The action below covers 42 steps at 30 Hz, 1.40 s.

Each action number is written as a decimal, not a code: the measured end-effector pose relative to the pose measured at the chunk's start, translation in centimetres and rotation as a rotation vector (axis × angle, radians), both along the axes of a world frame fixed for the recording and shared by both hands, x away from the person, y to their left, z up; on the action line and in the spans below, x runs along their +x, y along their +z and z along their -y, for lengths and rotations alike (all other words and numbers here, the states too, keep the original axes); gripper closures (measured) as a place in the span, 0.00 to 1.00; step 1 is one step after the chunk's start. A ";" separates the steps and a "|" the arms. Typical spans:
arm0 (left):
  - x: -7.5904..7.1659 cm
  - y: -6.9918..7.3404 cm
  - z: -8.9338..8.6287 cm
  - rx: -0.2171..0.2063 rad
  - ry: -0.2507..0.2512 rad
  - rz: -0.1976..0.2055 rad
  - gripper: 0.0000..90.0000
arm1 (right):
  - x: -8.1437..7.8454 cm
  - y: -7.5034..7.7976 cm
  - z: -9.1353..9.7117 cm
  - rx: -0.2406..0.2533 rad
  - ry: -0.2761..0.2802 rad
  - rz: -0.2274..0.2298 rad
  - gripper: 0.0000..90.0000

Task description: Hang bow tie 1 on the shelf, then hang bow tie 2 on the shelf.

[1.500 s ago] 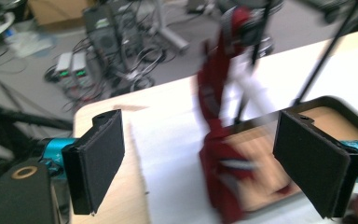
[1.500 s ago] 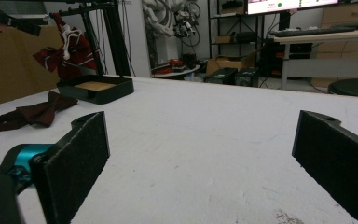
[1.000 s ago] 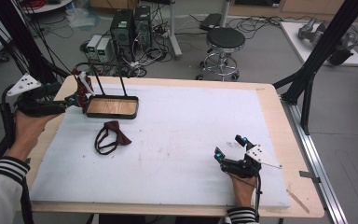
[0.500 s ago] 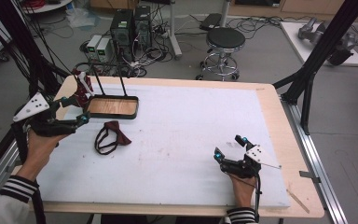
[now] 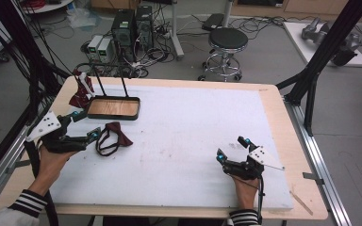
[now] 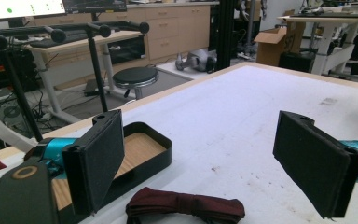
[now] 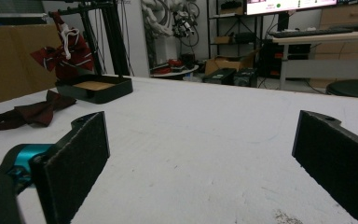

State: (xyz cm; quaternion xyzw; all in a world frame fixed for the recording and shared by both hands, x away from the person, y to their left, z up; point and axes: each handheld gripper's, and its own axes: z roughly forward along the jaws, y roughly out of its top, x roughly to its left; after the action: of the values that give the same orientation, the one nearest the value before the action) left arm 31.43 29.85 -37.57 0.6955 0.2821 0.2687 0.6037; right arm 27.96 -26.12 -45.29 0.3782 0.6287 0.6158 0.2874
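High view: your left gripper (image 5: 86, 126), jaws spread, sits just beside the maroon fabric bow tie (image 5: 112, 138) on the white foam-topped table (image 5: 193, 127). Right gripper (image 5: 233, 149) spread too, empty, well apart.
Left gripper view: tie's pleated cloth lies low betw. flat black felt-like pads (image 6: 98, 158); rect. black tray (image 6: 156, 149), wood-look base.
Right gripper view: tie far left; second bow (image 7: 63, 53) on stand.
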 end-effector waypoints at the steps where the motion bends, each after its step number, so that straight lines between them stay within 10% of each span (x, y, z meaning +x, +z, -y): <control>1: 0.0 0.0 0.1 -0.002 -0.002 0.003 0.19 | 0.0 0.0 0.0 -0.001 0.000 0.002 0.03; 29: 0.5 -0.1 0.0 0.035 0.013 -0.026 0.19 | 0.0 0.0 0.0 -0.005 -0.002 0.013 0.03; 42: 0.8 0.2 1.2 0.098 0.041 -0.121 0.19 | -0.1 0.0 0.0 -0.002 0.000 0.005 0.03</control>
State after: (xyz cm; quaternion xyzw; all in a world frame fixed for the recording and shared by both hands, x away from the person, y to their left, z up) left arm 32.19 28.66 -37.37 0.7333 0.3188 0.2518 0.5452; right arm 27.89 -26.10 -45.30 0.3763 0.6288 0.6160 0.2892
